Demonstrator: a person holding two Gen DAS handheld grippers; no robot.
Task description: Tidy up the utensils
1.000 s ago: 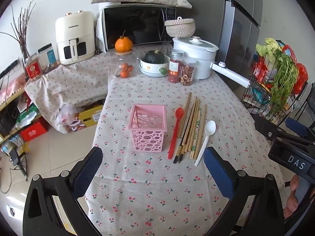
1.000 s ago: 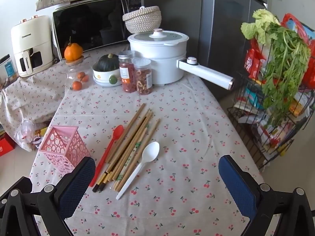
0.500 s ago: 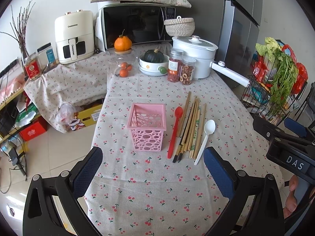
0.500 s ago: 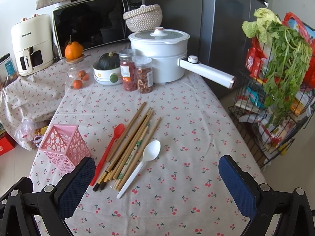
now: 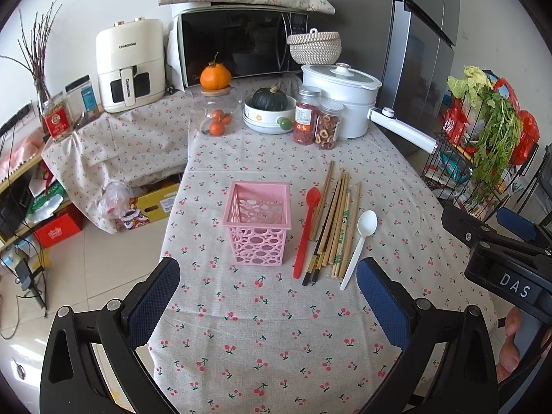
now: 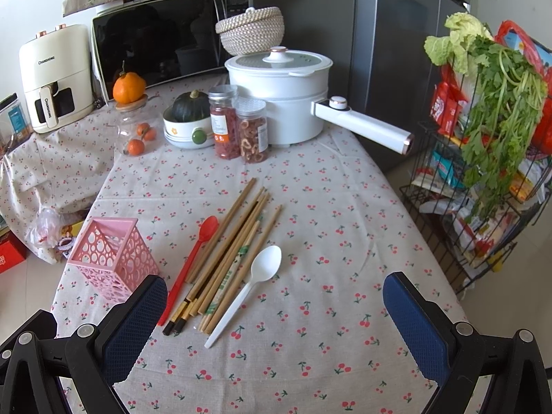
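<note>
Hovering above the near end of the table [image 5: 407,172], the left gripper [image 5: 269,296] has its blue pads spread wide with nothing between them. The right gripper [image 6: 276,314] is just as wide and also holds nothing; in the left view it shows at the right edge, gripped by a hand [image 5: 510,348]. On the cherry-print cloth, a pink holder [image 5: 258,222] stands upright and looks empty. Just to its right lie the utensils, side by side and roughly parallel: a red spoon [image 5: 305,231], a bundle of chopsticks [image 5: 333,227], then a white spoon [image 5: 358,245]. At the far end stand a white pot [image 6: 279,93], two jars [image 6: 241,127] and a bowl with a squash [image 6: 189,124].
</note>
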